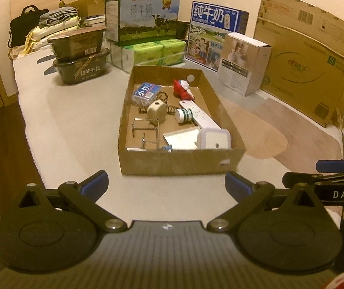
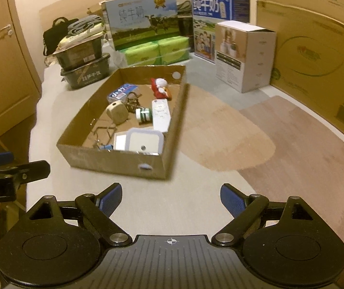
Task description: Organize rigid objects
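Both tongs, left (image 1: 166, 183) and right (image 2: 171, 200), are held spread and empty short of the box (image 1: 179, 162) on the bed, where the stiff, light remote (image 1: 196, 115) is judged best gripped across its narrow sides.

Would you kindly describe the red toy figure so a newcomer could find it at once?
Find the open cardboard box lying on the pale surface. At its far end, below the round hole in the wall, lies the toy figure. It is the only red-and-white thing among the box's contents.
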Available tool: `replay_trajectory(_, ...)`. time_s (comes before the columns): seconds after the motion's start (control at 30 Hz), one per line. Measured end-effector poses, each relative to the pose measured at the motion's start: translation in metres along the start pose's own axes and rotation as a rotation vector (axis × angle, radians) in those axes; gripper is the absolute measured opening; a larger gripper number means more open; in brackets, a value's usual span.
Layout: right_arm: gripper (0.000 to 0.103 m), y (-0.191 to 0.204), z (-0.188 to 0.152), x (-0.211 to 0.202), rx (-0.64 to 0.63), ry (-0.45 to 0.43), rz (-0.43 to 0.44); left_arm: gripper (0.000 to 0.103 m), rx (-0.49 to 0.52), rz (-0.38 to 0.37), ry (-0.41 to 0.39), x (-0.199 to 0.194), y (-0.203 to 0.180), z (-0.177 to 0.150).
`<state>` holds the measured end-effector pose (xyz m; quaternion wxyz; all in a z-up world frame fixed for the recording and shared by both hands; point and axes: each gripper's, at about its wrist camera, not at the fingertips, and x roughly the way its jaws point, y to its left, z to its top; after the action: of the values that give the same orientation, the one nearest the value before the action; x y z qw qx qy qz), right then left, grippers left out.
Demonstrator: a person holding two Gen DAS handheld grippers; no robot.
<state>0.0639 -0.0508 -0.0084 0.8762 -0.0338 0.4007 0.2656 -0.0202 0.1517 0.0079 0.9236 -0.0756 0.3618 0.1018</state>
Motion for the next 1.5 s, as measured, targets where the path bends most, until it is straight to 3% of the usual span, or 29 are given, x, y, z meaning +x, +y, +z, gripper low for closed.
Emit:
replay_trajectory(0.67,0.088,-0.008,-0.027,-0.042,0.026,-0.026,-0.028,0.102,0.008,0.015,0.004,-0.025,-0.027,-0.024)
replay_trajectory(1.5,0.088,-0.008,-0.029,-0.045,0.027,-0.027,-0.029,0.102,0.027,0.022,0.011,-0.022,-0.032,-0.027)
